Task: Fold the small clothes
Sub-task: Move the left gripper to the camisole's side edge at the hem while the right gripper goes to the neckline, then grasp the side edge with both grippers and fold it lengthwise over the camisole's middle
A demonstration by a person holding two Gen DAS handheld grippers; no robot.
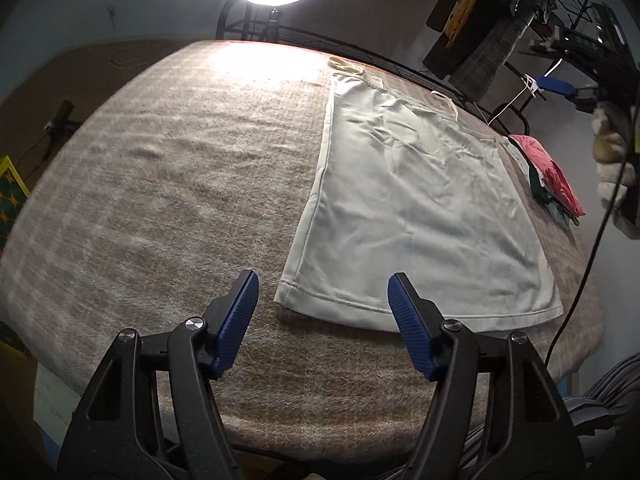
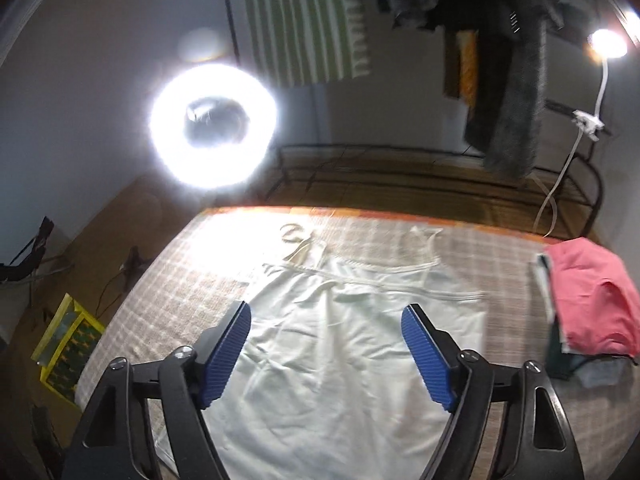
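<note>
A white strappy top lies flat on the checked table cover, hem toward me, straps at the far end. My left gripper is open and empty, hovering just in front of the hem's left corner. In the right wrist view the same top spreads below my right gripper, which is open and empty above the garment's middle. The thin straps lie at the far edge.
A stack of folded clothes with a pink piece on top sits at the right of the table; it also shows in the left wrist view. A bright ring light stands behind the table. Dark clothes hang on a rack at the back right.
</note>
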